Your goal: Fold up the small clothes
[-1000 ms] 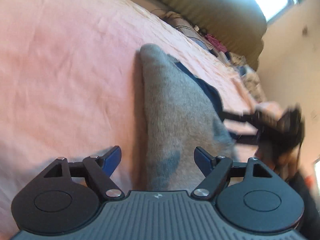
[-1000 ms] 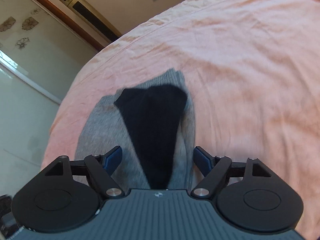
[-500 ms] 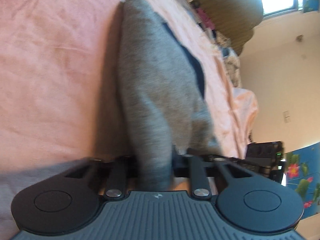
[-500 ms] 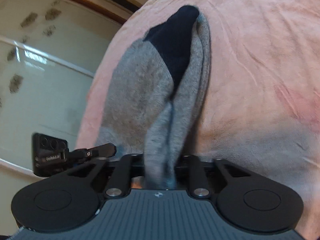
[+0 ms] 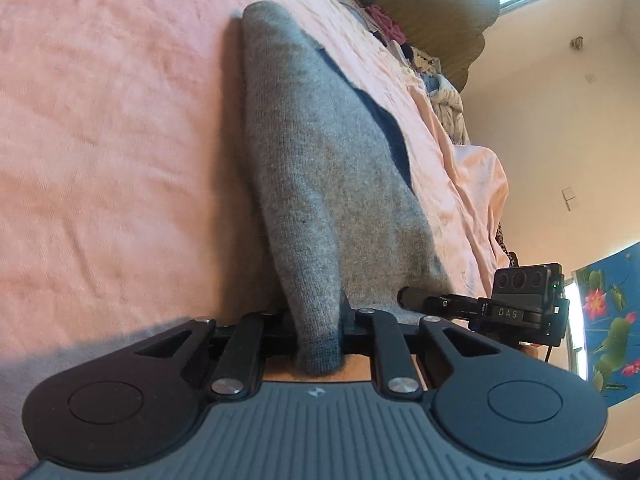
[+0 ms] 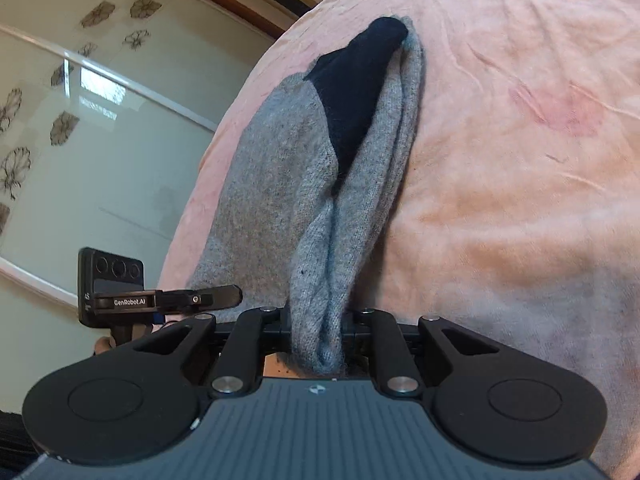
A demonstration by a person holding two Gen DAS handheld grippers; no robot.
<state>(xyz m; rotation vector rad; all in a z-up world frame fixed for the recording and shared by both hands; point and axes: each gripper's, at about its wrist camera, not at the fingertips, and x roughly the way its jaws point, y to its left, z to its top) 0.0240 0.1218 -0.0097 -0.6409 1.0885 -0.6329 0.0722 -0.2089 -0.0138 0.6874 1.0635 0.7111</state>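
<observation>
A small grey knit garment (image 5: pixel 320 184) with a dark navy patch (image 5: pixel 390 132) lies on a pink bed sheet (image 5: pixel 100 140). My left gripper (image 5: pixel 318 320) is shut on one near corner of it, the cloth bunched between the jaws. In the right wrist view the same garment (image 6: pixel 288 184) shows its navy part (image 6: pixel 356 92) at the far end. My right gripper (image 6: pixel 316 320) is shut on the other near corner. The near edge is raised off the sheet and stretched between the two grippers. The right gripper also shows at the right of the left wrist view (image 5: pixel 404 298).
A pile of clothes (image 5: pixel 436 76) and a dark olive headboard (image 5: pixel 432 4) are at the far end of the bed. A wall with flower-patterned glass panels (image 6: pixel 80 120) stands past the bed edge. The left gripper's camera unit (image 6: pixel 116 284) sits close on the left.
Both grippers went from open, either side of the garment, to shut on its near corners. They have dropped low over the sheet and hold the near edge up.
</observation>
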